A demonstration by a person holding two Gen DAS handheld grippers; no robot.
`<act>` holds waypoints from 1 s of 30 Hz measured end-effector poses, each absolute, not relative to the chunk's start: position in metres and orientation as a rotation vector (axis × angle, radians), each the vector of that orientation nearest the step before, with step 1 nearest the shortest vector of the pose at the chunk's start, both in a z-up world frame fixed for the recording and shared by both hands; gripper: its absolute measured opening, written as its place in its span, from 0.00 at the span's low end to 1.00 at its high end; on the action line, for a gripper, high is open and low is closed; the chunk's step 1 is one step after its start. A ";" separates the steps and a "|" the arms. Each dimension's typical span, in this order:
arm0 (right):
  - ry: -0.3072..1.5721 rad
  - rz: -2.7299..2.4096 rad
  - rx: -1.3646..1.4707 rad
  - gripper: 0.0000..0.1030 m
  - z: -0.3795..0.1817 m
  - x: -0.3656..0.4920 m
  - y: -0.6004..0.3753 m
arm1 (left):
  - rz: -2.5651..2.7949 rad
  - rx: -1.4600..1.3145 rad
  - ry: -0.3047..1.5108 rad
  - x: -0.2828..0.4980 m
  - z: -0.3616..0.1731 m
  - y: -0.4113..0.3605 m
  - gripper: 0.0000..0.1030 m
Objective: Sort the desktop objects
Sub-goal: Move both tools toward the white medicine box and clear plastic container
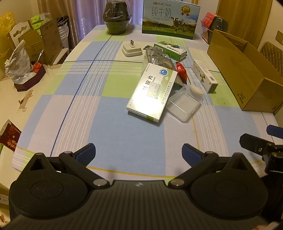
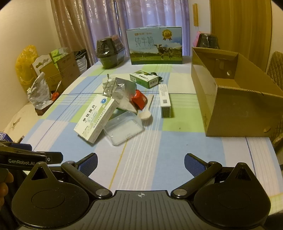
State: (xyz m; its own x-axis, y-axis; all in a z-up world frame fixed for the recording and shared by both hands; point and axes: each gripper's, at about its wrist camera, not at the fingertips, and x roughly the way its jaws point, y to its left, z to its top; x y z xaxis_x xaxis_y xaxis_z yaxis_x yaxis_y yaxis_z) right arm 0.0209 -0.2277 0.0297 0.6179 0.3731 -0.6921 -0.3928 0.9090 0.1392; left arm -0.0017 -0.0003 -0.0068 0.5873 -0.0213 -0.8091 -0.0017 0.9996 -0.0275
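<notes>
A heap of small items lies mid-table: a large white-green medicine box (image 1: 152, 92) (image 2: 96, 117), a clear plastic tray (image 1: 184, 103) (image 2: 123, 129), a silver foil pouch (image 1: 158, 59) (image 2: 122, 89), a red packet (image 1: 182, 70) (image 2: 139, 99), a green carton (image 1: 170, 49) (image 2: 144, 78), a narrow white box (image 1: 205, 76) (image 2: 165, 100), a white plug adapter (image 1: 131, 49) and a white spoon (image 2: 146, 113). My left gripper (image 1: 138, 154) and right gripper (image 2: 140, 163) hover open and empty over the near edge, well short of the heap.
An open cardboard box (image 1: 242, 74) (image 2: 235, 99) lies on the table's right side. A milk carton case (image 1: 170, 17) (image 2: 155, 45) and a dark wrapped pot (image 1: 116, 16) (image 2: 109, 52) stand at the back. Boxes and bags crowd the left edge (image 1: 35, 53).
</notes>
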 end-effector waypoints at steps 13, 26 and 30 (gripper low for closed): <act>0.810 0.435 -0.011 0.98 0.025 0.023 -0.230 | -0.008 -0.028 0.950 -0.001 -0.008 -0.002 0.99; 0.814 0.454 -0.033 0.98 0.020 0.024 -0.230 | -0.018 -0.033 0.955 0.000 -0.011 -0.002 0.99; 0.792 0.489 -0.069 0.98 0.021 0.023 -0.226 | -0.033 -0.029 0.950 0.002 -0.012 0.002 0.99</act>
